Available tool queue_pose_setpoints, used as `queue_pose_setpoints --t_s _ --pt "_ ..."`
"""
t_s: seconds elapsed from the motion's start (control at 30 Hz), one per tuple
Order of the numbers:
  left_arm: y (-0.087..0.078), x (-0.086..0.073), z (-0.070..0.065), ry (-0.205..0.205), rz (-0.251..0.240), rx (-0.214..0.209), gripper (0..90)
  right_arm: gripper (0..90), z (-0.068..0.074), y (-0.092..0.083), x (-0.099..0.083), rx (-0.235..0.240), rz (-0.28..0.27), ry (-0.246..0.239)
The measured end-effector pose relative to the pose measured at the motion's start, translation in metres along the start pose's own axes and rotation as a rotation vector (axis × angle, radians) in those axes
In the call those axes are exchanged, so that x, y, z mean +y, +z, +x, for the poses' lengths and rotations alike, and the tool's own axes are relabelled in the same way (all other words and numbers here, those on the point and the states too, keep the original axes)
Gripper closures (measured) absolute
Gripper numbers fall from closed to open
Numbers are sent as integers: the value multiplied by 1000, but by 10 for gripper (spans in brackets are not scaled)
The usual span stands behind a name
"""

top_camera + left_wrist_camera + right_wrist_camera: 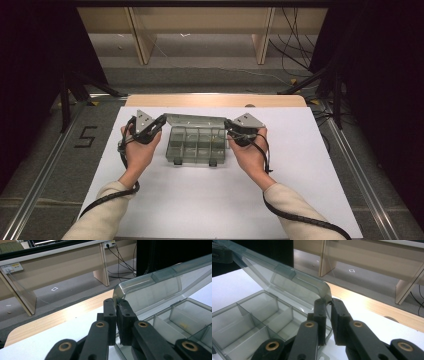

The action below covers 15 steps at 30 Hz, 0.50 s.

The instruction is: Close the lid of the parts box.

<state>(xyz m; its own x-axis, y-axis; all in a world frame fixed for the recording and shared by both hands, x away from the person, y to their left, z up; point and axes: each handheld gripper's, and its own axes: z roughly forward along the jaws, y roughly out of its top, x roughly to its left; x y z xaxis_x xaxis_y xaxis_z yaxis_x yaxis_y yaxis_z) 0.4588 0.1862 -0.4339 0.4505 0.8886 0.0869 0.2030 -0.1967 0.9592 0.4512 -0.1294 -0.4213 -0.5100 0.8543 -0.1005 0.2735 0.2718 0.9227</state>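
A white sheet (200, 200) covers most of the bench (215, 100), whose pale wooden top shows as a bare strip along the far edge. Beyond it lies a grey floor (210, 75) with a small white square mark (54, 289) on it. A light wooden shelf (200, 20) stands on that floor, its upright panels (142, 40) reaching down to it. Black cables (295, 50) trail across the floor at the far right. On the floor to the left, a dark figure five (86, 136) is marked. Dark curtains (30, 75) close in both sides.
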Motion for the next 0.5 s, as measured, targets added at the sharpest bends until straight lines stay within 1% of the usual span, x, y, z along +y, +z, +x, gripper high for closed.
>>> queue_pose_setpoints --t_s 0.1,0.13,0.2,0.3,0.33,0.4,0.5 --pt "0 0 0 1 0 0 857 876 -1 0 -2 1 -1 -1" --pt "0 0 0 2 0 0 858 876 0 0 -3 13 6 9" --pt "0 0 0 0 0 0 858 877 -2 -1 -3 11 7 -3" --pt "0 0 0 -2 -1 0 858 876 -1 -1 -3 14 11 4" --pt "0 0 0 -2 -2 0 857 875 -2 -1 -2 11 7 -3" --pt "0 0 0 2 1 0 857 857 -2 -1 -2 14 6 -3" --pt "-1 0 0 8 2 2 856 789 -2 -1 -1 6 -13 -6"
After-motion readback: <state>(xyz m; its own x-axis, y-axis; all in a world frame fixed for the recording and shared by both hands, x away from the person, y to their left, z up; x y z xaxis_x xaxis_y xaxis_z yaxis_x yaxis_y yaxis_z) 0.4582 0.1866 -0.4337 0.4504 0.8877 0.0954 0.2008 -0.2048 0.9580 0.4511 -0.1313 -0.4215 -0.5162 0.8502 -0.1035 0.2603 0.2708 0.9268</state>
